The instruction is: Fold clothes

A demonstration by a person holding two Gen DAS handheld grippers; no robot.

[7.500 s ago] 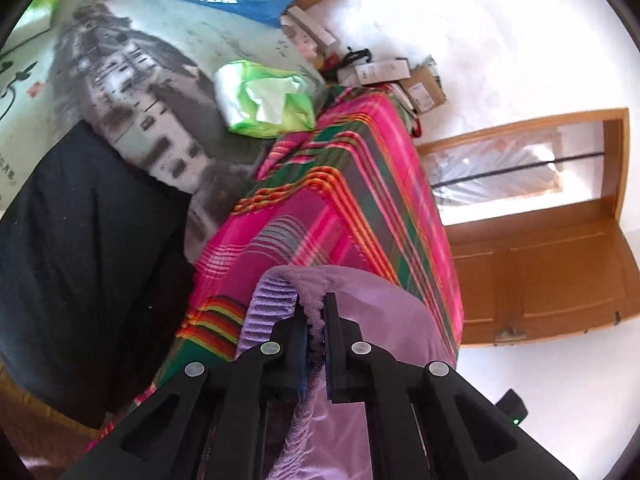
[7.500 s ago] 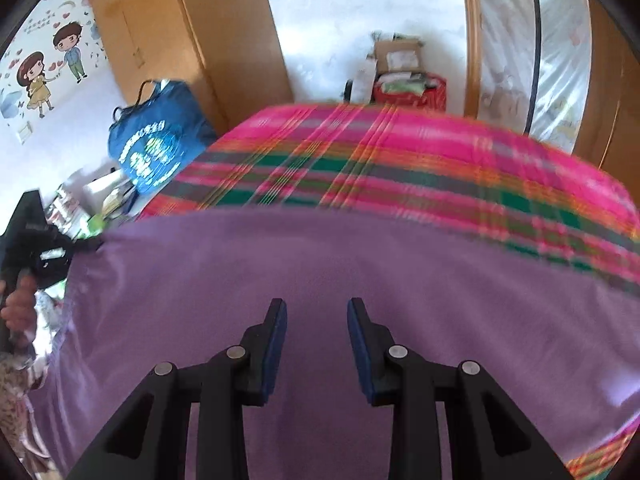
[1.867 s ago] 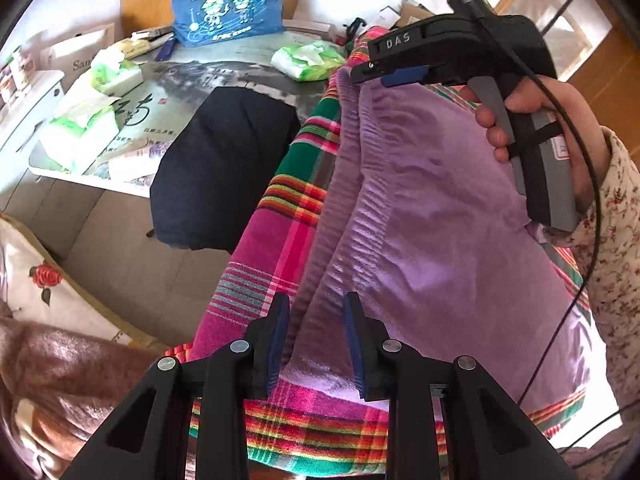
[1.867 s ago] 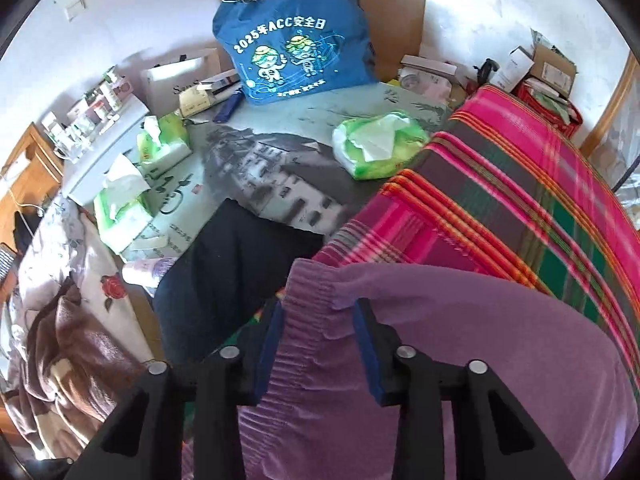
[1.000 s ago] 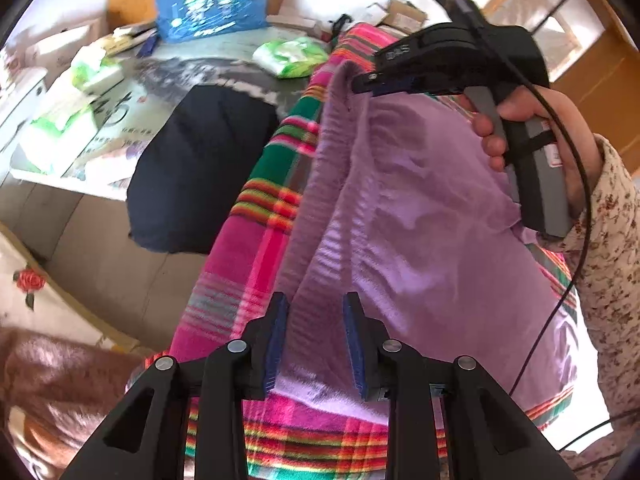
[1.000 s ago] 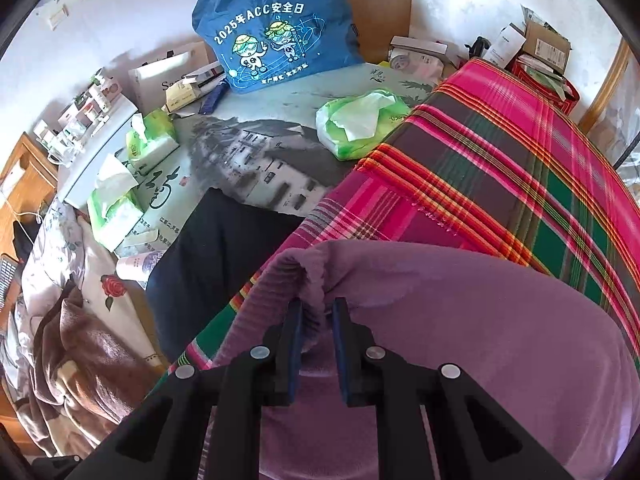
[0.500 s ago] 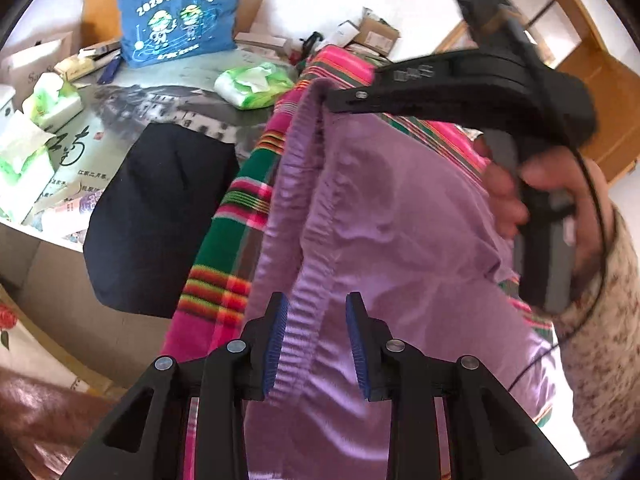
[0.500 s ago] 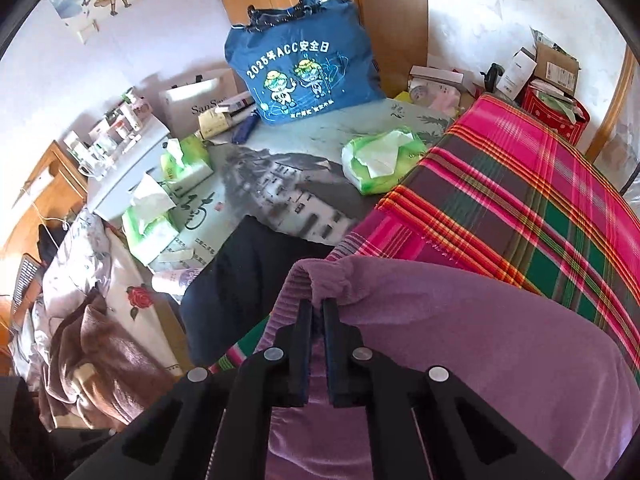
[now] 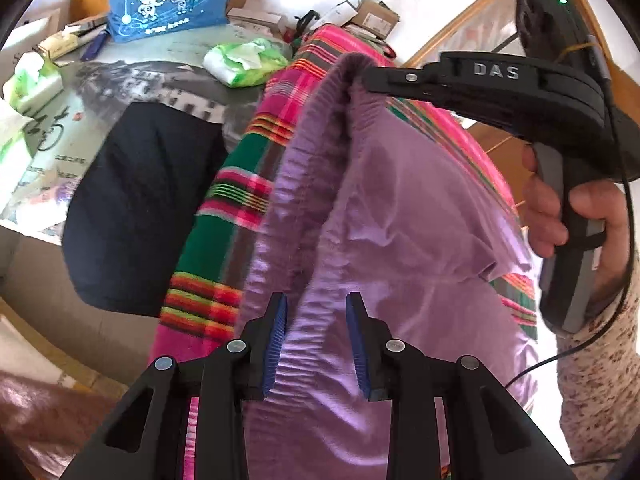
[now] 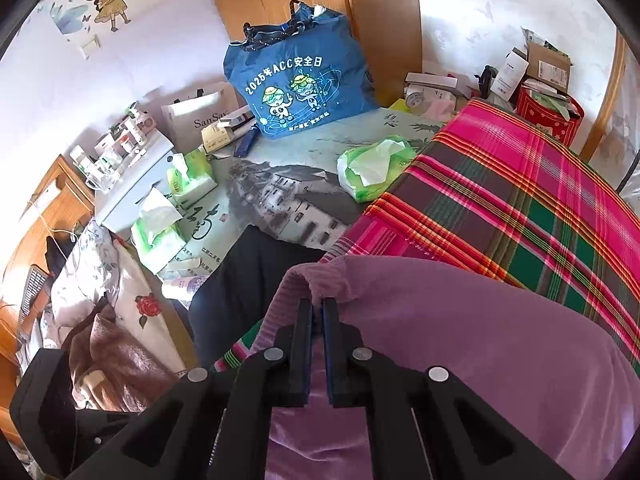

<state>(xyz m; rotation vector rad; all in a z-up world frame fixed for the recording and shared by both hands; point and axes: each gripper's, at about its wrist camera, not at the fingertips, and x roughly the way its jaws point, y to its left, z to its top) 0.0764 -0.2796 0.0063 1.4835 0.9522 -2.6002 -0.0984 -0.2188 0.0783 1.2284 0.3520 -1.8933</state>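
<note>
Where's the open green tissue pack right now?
In the right wrist view the green tissue pack lies upper centre on the printed table mat, just left of the plaid cloth, below the blue bag.

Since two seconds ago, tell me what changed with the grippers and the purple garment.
The right gripper shut its jaws on the purple garment's waistband corner and lifted it off the plaid cloth. The left gripper stayed open, astride the waistband. The black garment stayed put.

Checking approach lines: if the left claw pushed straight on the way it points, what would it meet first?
Most likely the purple garment: its gathered edge already lies between the left claw's open fingers, though depth is unclear.
</note>
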